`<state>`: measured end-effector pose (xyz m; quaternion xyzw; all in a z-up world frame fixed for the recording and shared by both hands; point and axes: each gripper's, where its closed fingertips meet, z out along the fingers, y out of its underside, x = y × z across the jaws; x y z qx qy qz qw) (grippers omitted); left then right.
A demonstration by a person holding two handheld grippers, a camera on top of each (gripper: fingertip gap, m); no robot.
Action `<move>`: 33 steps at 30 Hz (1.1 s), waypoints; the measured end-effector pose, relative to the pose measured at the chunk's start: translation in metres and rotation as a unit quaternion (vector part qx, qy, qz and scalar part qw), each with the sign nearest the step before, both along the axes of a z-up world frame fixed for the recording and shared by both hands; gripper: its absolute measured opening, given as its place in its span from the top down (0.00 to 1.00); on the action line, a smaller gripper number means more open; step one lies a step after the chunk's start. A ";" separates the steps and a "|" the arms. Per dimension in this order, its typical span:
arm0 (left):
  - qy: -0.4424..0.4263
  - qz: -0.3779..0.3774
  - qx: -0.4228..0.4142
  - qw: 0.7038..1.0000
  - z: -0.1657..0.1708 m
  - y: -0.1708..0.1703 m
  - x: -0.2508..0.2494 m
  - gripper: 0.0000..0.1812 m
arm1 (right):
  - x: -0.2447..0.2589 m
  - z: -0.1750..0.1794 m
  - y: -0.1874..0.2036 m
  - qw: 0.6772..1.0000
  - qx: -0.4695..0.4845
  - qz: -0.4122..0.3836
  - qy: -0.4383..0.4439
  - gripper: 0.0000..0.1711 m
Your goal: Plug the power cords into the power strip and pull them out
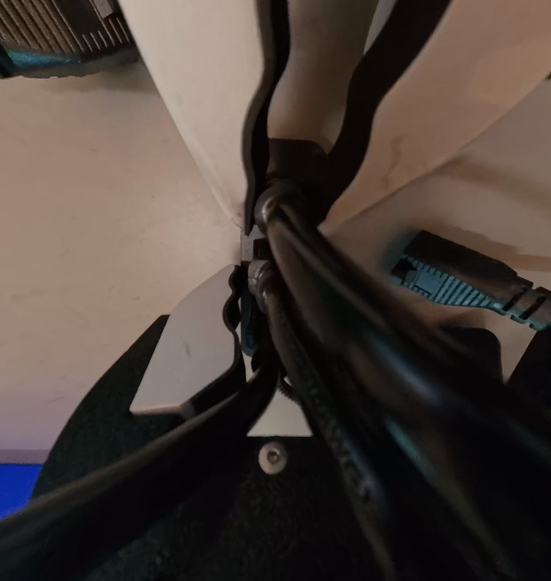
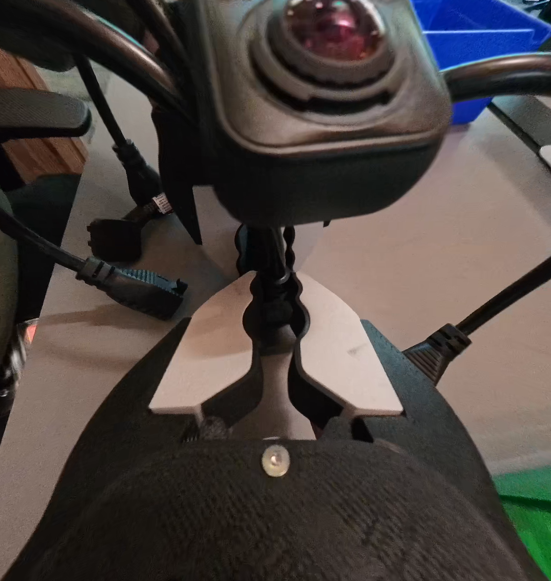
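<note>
Beige tabletop [image 2: 425, 251] underlies right hand-held gripper [image 2: 275, 301] clamped around black cord [image 2: 272, 283]

text: none legible | small white tag [image 2: 161, 203] on cord: blurred

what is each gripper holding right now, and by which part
Both are shut on the same black power cord. The right gripper pinches its ribbed end near the plug; the left gripper clamps the cable just beyond, facing it.
</note>
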<state>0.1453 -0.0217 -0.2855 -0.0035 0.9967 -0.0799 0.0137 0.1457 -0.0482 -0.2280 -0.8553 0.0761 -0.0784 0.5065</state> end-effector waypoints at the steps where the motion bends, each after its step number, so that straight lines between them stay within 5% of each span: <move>1: -0.002 0.002 0.001 1.000 0.000 0.000 0.000 0.79 | 0.001 0.000 0.001 1.000 0.012 0.001 0.009 0.90; 6: -0.004 -0.021 0.007 1.000 0.000 -0.001 -0.003 0.78 | -0.008 0.000 0.000 0.999 -0.038 0.014 -0.022 0.90; 12: -0.008 0.026 0.006 1.000 -0.001 -0.005 0.001 0.78 | 0.007 0.001 -0.002 0.999 0.013 -0.007 0.039 0.91; 16: -0.002 -0.001 0.022 1.000 -0.001 -0.003 -0.002 0.77 | -0.004 0.000 -0.003 0.998 -0.067 0.010 -0.018 0.91; 33: -0.002 0.016 0.024 1.000 -0.001 -0.006 0.003 0.80 | 0.008 0.003 -0.005 0.998 -0.041 0.000 0.041 0.91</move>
